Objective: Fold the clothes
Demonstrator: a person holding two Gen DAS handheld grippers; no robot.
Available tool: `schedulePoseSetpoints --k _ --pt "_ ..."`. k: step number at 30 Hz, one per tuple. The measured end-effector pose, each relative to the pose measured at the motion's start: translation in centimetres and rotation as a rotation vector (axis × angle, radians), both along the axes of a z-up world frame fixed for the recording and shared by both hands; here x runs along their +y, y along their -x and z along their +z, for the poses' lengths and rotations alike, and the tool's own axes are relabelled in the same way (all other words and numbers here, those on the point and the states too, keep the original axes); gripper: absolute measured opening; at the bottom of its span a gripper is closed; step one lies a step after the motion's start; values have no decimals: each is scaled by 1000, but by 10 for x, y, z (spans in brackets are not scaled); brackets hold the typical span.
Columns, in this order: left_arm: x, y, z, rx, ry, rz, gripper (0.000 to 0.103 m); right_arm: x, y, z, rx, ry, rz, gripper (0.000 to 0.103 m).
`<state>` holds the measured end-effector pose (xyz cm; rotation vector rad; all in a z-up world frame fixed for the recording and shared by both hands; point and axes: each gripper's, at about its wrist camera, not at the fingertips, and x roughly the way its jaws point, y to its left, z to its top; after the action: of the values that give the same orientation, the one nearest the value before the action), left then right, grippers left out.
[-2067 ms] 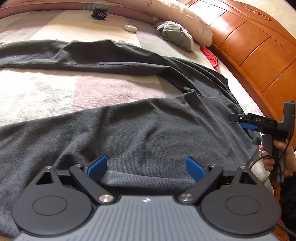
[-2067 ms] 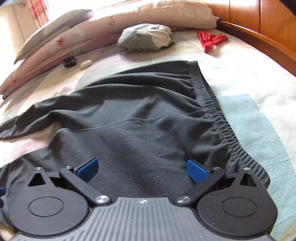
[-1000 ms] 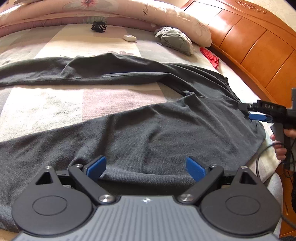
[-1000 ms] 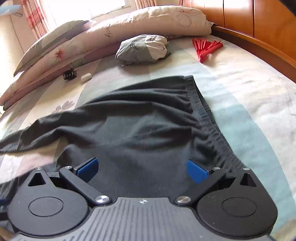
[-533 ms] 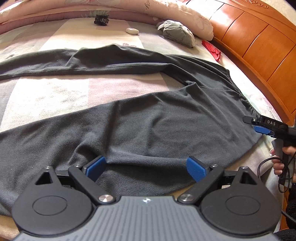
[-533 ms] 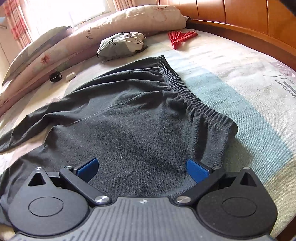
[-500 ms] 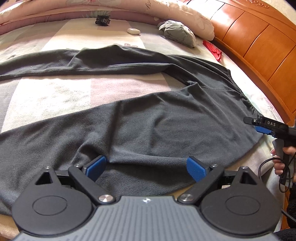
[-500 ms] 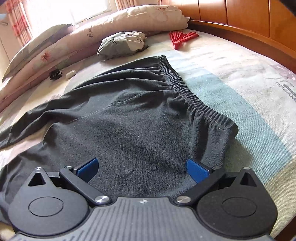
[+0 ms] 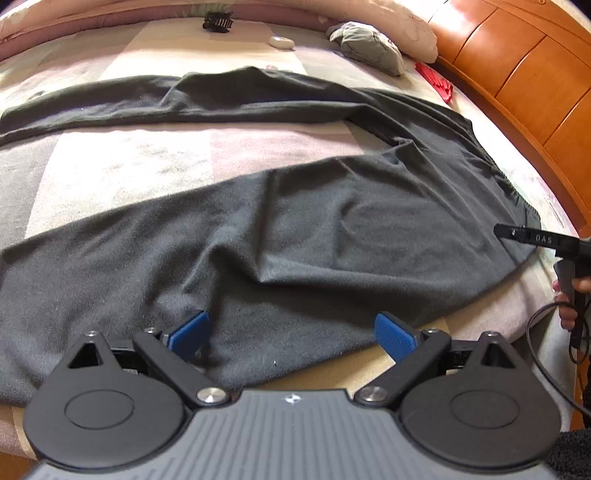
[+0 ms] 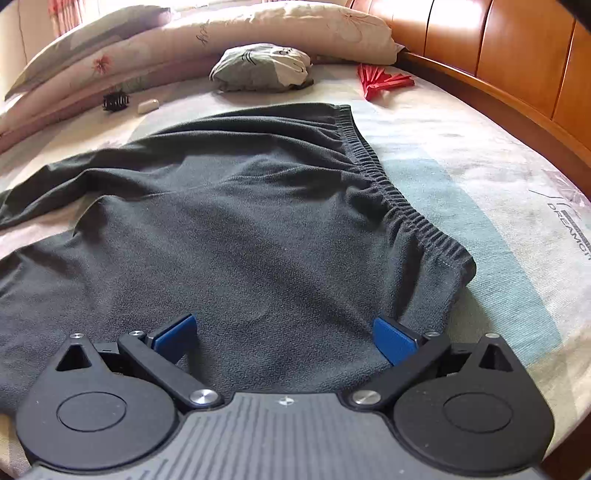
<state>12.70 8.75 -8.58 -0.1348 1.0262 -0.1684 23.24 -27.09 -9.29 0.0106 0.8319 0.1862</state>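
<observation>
Your left gripper (image 9: 291, 328) sits low at the near edge of the bed (image 9: 122, 166), its blue pads spread wide with nothing pinched between them. The near hem of the dark grey trousers (image 9: 332, 229) lies between and under those pads; the left pad touches the cloth or nearly so, though you cannot tell which. From there the trousers spread flat across the bed: one leg runs off to the left just ahead of you, and the other leg stretches along the far side, with a strip of pale pink and cream bedcover showing between them. Further right the legs join at the seat, and the gathered waistband (image 10: 402, 206) runs along the right end, near the wooden bed frame (image 9: 524, 74).

Your right gripper (image 10: 284, 336) rests at the waist end, also spread wide, pinching nothing. Grey cloth lies between its pads, and the right pad sits just beside the corner of the waistband.

Beyond the trousers, near the pillows (image 10: 258, 29), lie a black hair clip (image 10: 116, 100), a small white object (image 10: 147, 106), a bundled grey cloth (image 10: 262, 68) and a red folded fan (image 10: 380, 81).
</observation>
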Motion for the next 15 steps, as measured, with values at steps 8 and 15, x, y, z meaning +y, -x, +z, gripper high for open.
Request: schedulePoseSetpoints --k 8,15 --pt "-18 -7 -6 -34 -77 -34 100 80 9 19 31 -6 243 103" --pt "-8 0 -6 -50 -26 -22 100 146 1 -4 45 113 417 103"
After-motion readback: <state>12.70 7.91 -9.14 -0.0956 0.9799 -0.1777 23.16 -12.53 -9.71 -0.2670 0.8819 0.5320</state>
